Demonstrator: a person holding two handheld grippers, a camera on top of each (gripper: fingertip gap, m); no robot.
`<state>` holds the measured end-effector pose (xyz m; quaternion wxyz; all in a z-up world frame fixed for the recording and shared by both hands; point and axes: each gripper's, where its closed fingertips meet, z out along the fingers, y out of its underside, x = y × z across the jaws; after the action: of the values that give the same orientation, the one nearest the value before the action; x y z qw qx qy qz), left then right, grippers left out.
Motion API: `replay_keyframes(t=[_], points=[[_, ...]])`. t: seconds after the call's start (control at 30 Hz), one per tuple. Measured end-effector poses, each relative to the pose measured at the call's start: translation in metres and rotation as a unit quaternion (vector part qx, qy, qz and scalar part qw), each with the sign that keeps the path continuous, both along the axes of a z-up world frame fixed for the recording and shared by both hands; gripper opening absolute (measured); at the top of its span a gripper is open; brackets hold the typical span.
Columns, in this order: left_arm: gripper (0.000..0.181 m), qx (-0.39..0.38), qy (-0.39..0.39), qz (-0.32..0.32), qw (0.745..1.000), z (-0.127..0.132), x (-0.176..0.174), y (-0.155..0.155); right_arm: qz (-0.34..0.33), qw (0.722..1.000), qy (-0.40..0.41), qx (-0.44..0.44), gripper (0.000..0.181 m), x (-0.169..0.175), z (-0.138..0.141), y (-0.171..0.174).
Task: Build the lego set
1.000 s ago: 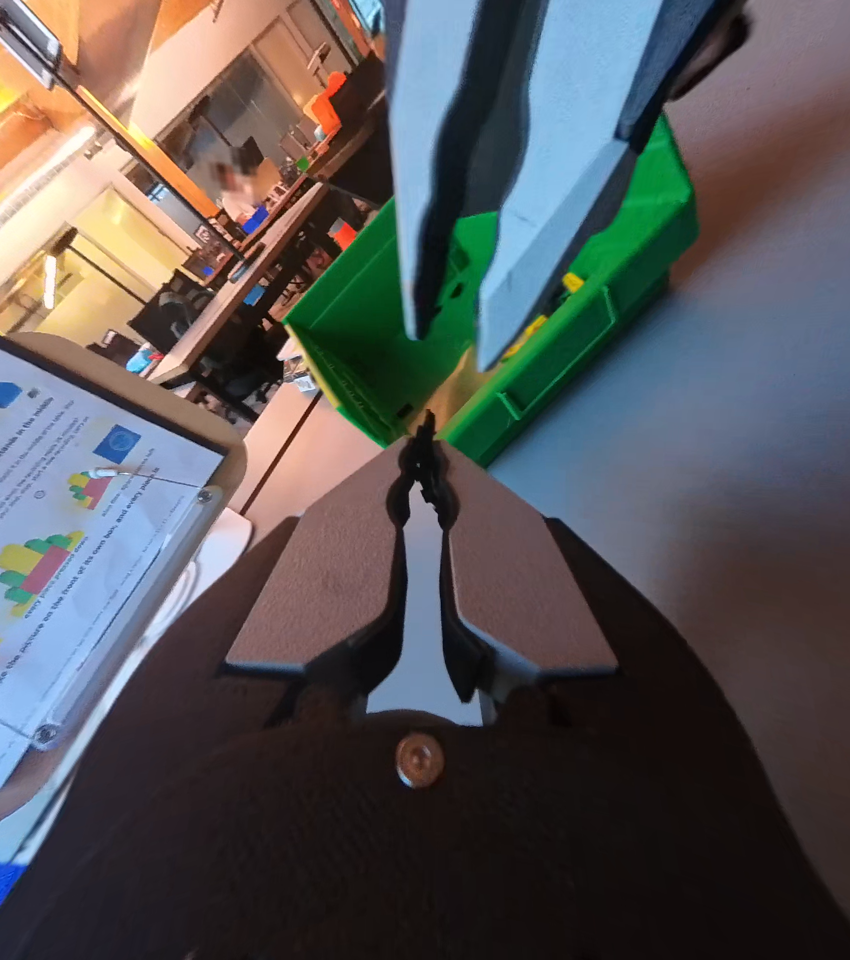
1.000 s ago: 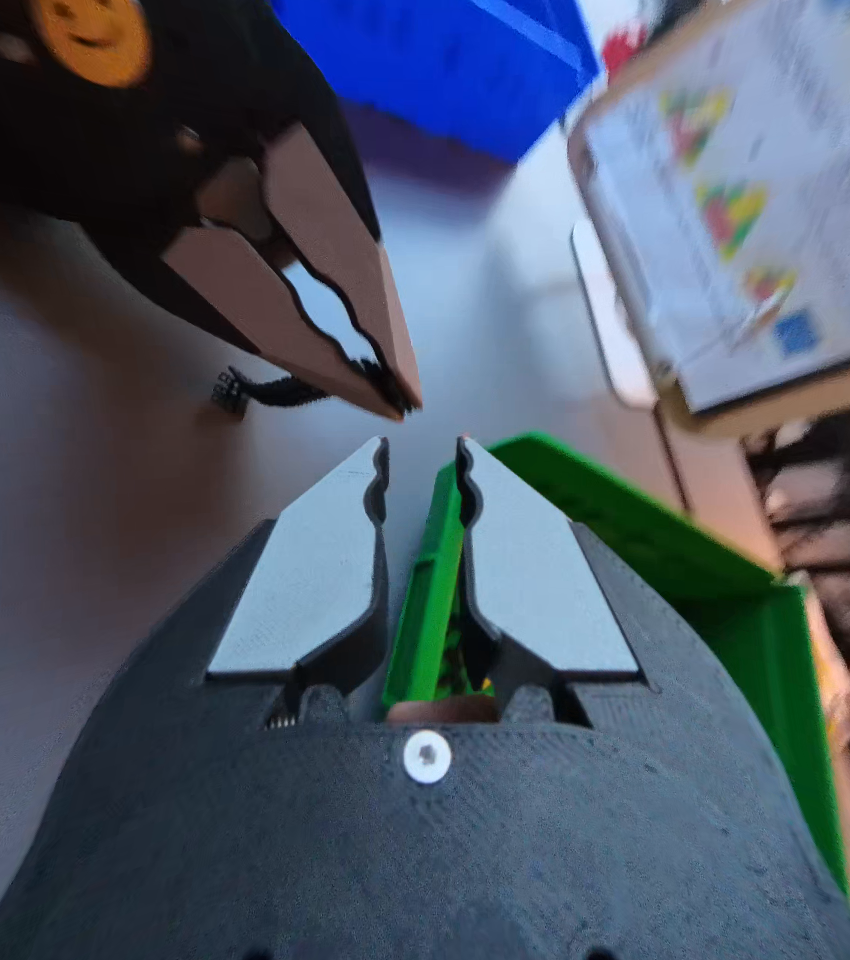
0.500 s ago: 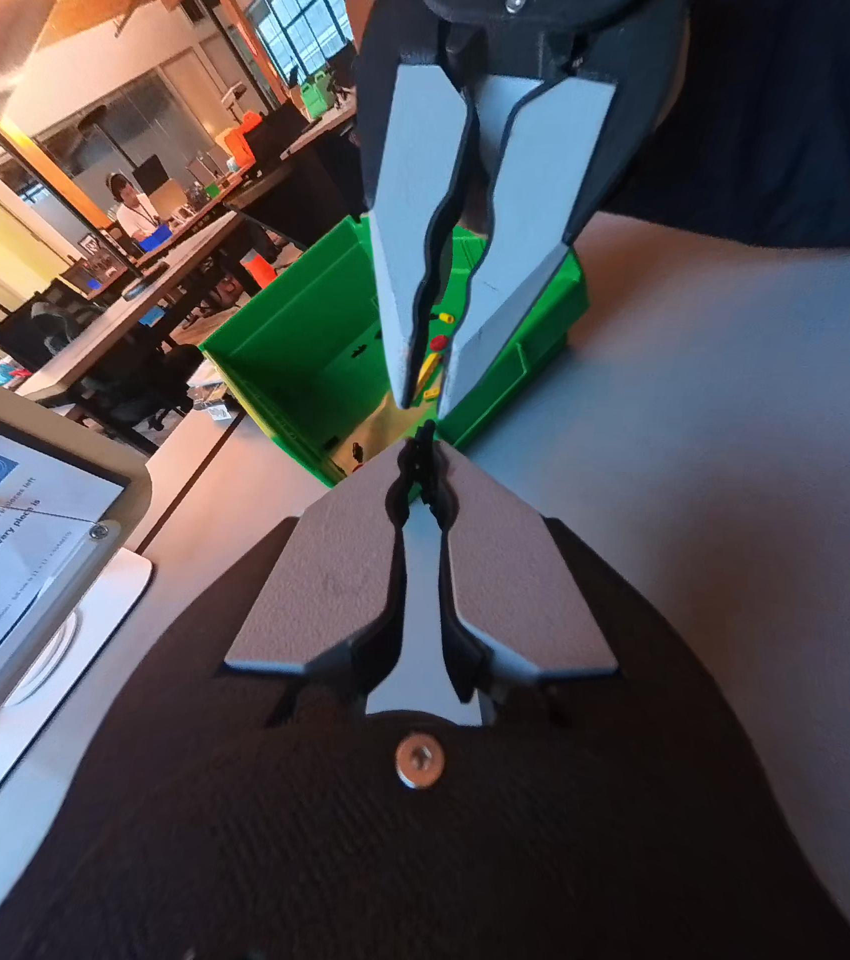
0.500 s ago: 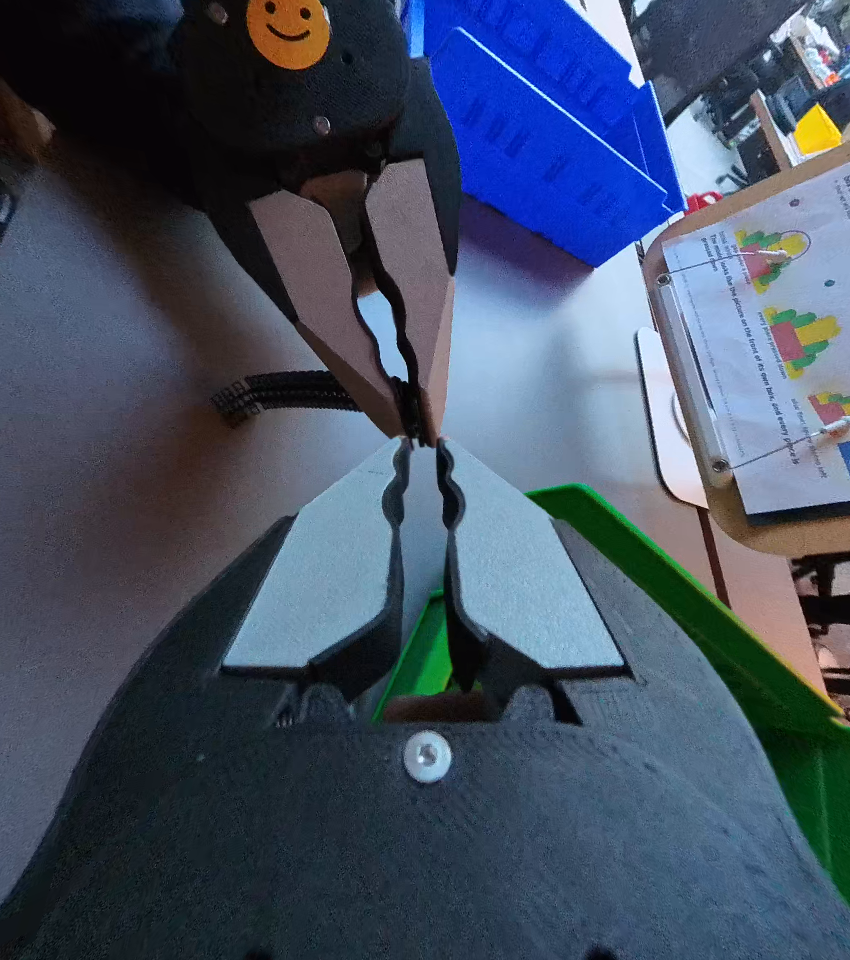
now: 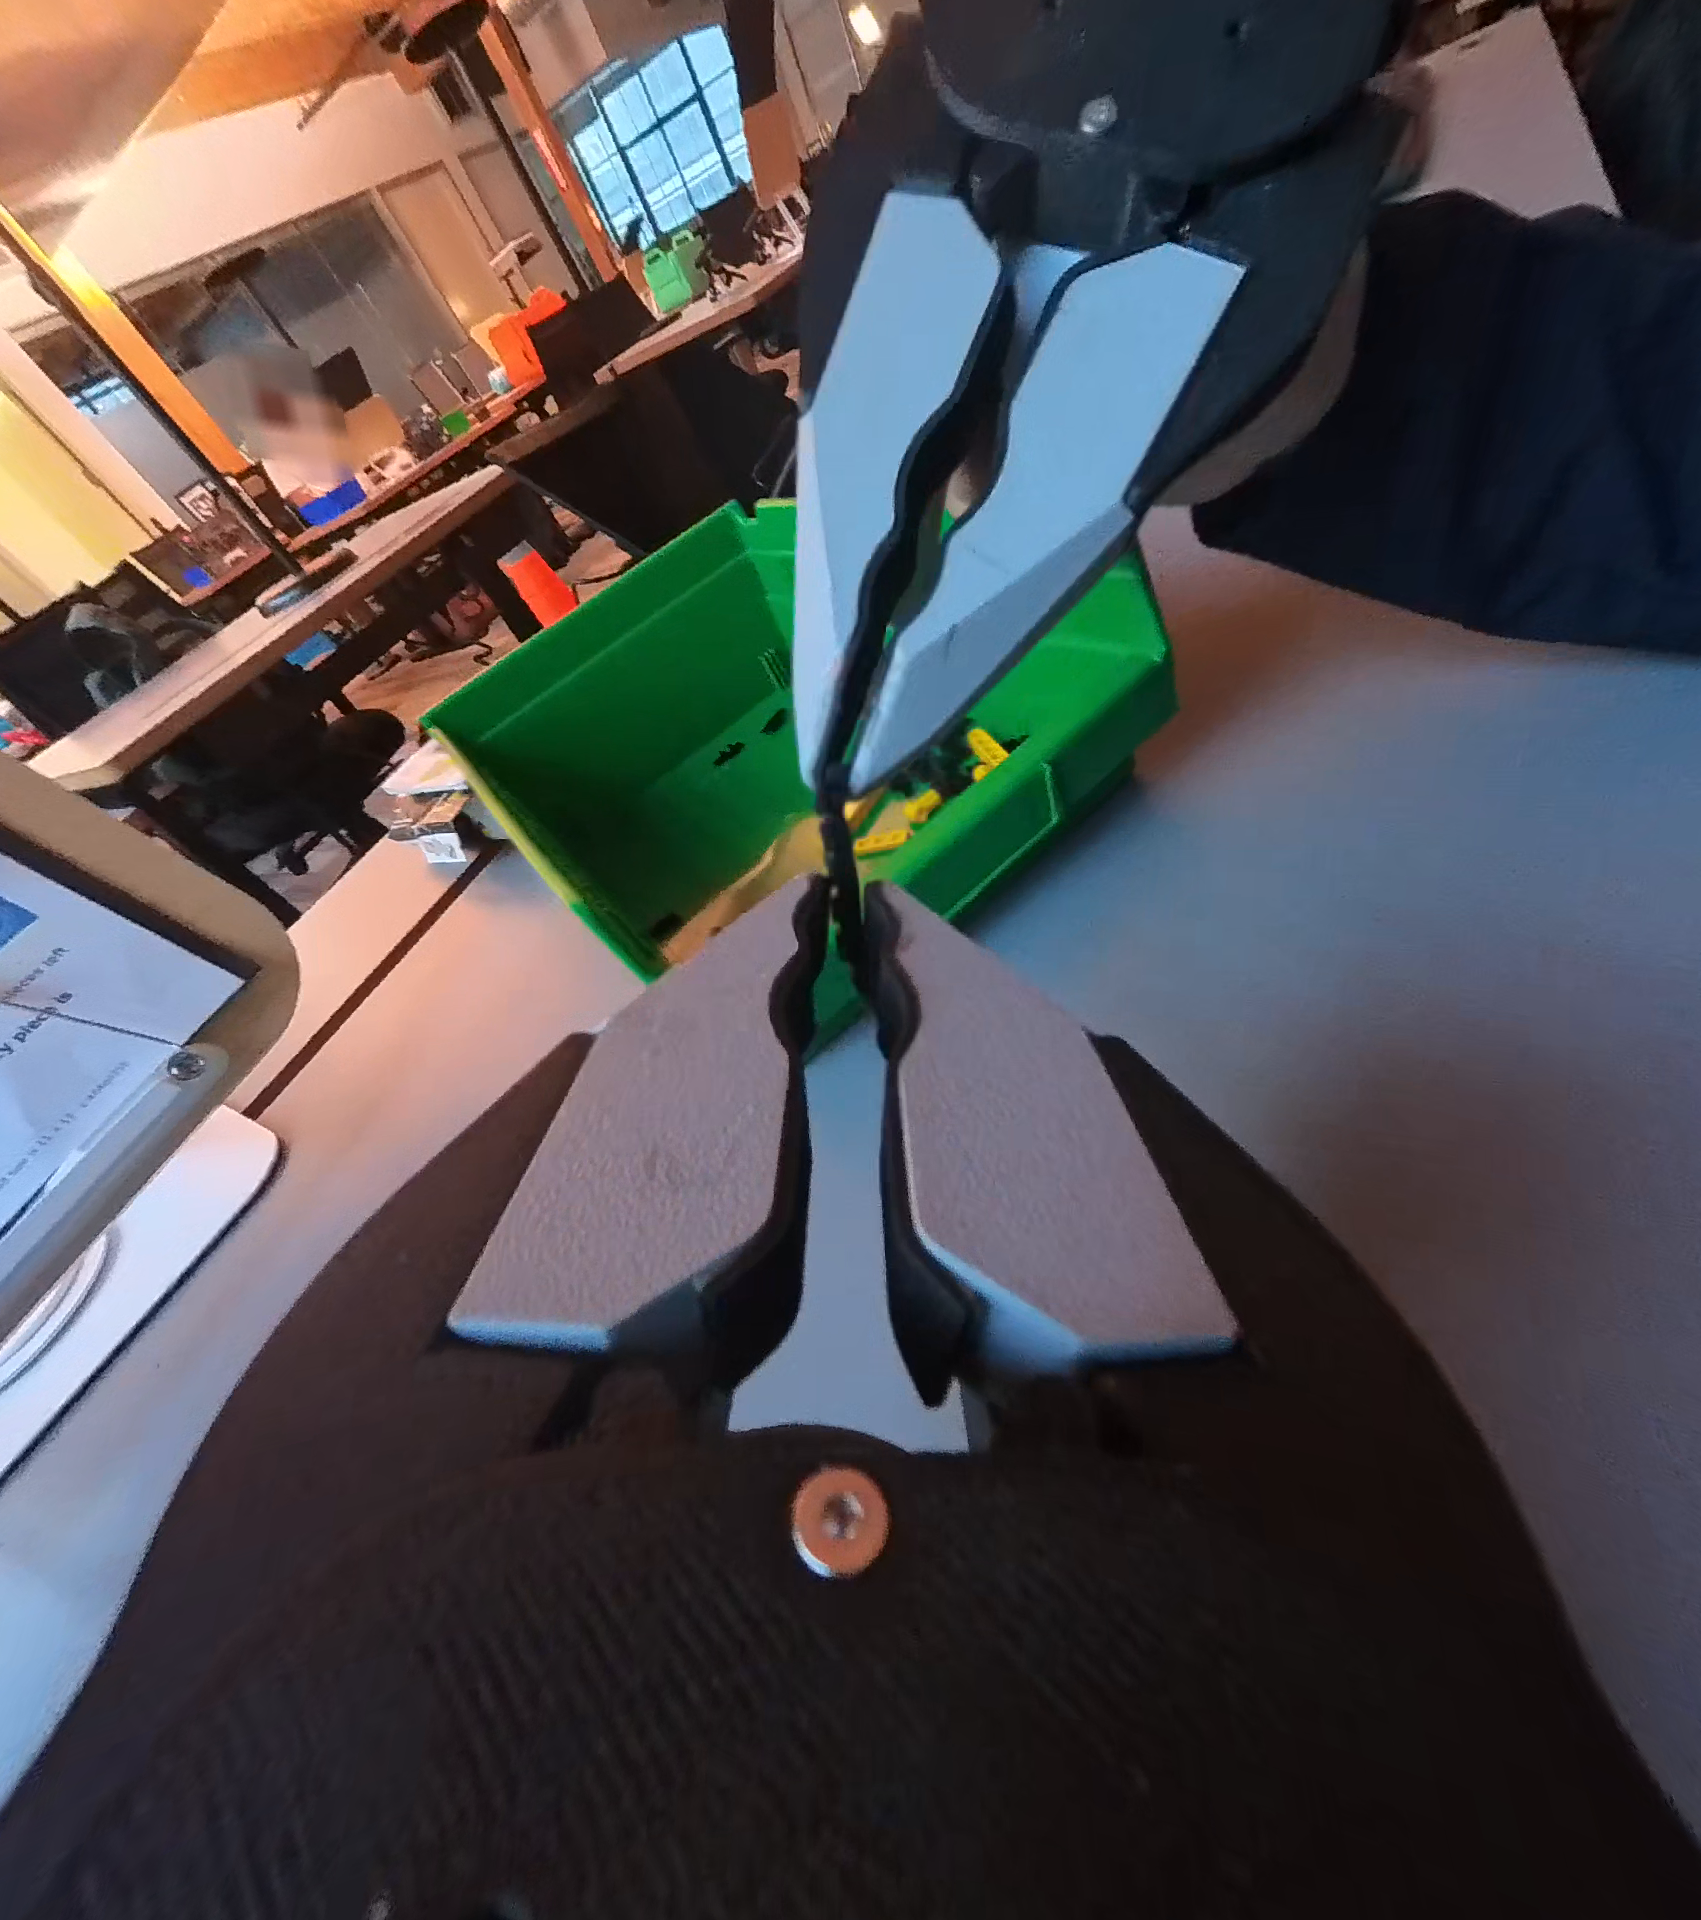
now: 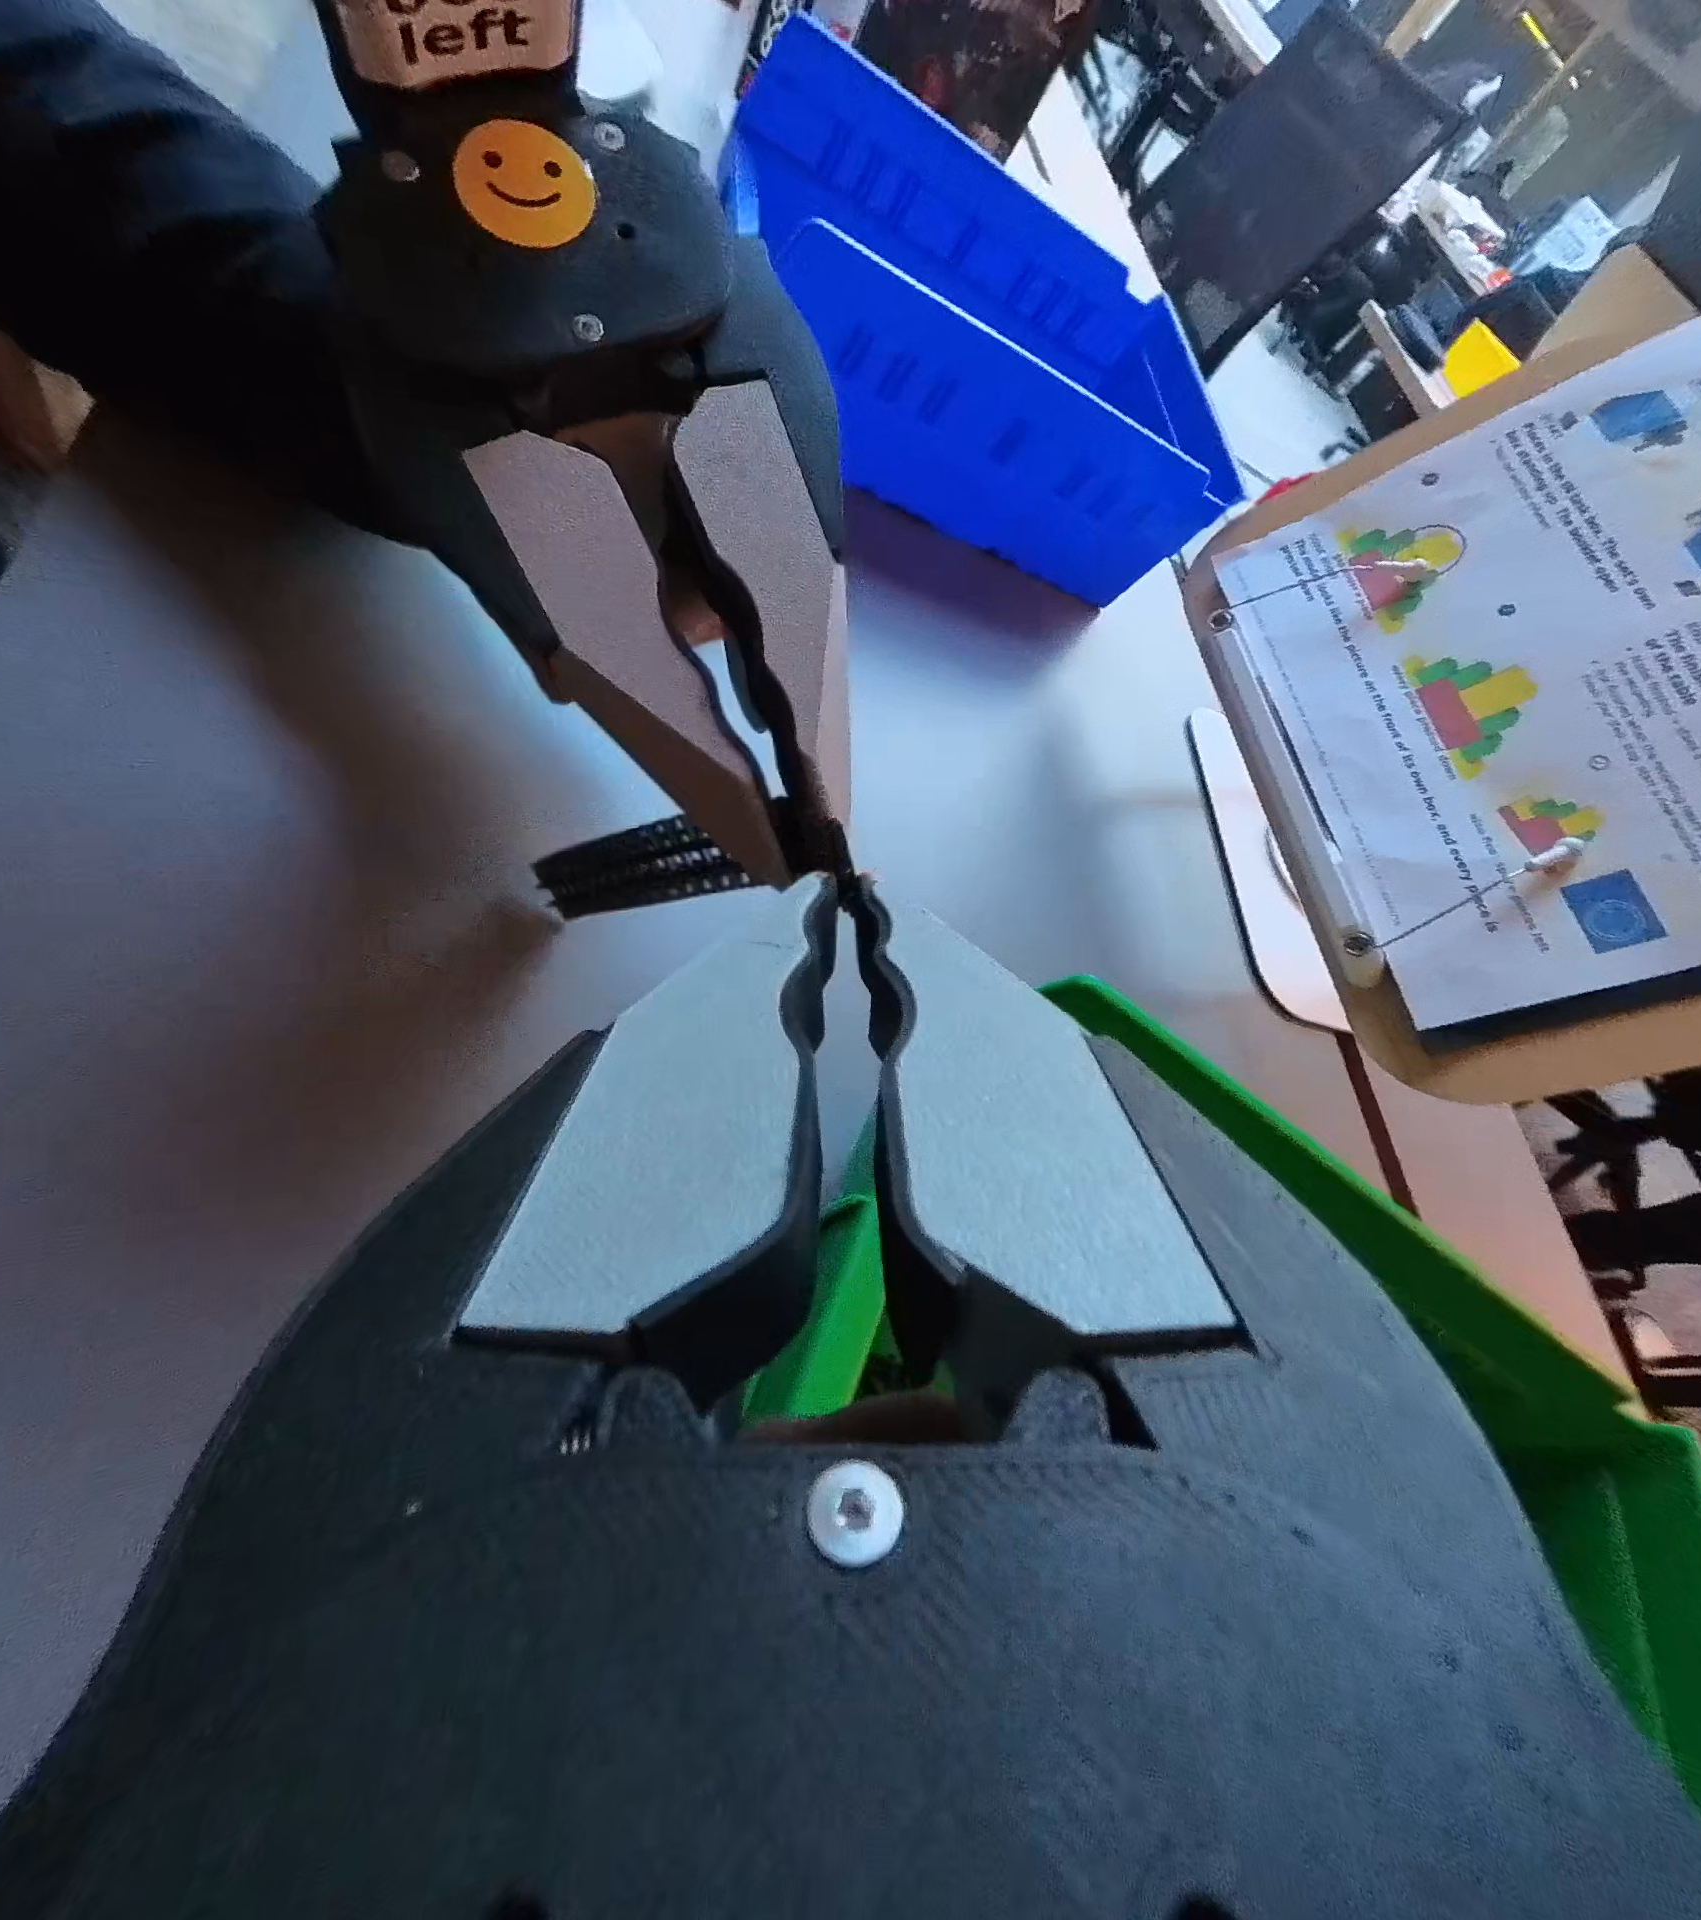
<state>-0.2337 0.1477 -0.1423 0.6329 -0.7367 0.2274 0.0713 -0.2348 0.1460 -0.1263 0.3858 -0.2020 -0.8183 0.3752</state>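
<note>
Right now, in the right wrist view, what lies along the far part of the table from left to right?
left gripper → blue bin → instruction board

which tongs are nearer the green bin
Right. The right tongs sit directly over the green bin, its rim just beneath them. The left tongs stand on the table side, facing the bin from beyond its front wall.
</note>
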Motion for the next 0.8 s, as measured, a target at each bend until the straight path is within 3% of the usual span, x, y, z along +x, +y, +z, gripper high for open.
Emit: replay_keyframes(t=[0.3, 0.53, 0.7, 0.8], points=[[0.007, 0.037, 0.01, 0.015, 0.999, 0.017, 0.002, 0.014, -0.019, 1.0, -0.009, -0.012, 0.0, 0.002, 0.003, 0.011], [0.002, 0.005, 0.003, -0.006, 1.0, 0.019, 0.005, 0.024, -0.013, 1.0, -0.025, -0.011, 0.0, 0.002, 0.005, 0.021], [0.002, -0.033, 0.005, 0.028, 0.999, 0.009, -0.009, 0.029, -0.038, 0.994, -0.093, 0.036, 0.0, 0.001, -0.005, 0.06], [0.002, -0.038, 0.021, 0.052, 0.998, -0.001, -0.019, 0.026, -0.07, 0.979, -0.17, 0.094, 0.0, 0.007, -0.035, 0.076]])
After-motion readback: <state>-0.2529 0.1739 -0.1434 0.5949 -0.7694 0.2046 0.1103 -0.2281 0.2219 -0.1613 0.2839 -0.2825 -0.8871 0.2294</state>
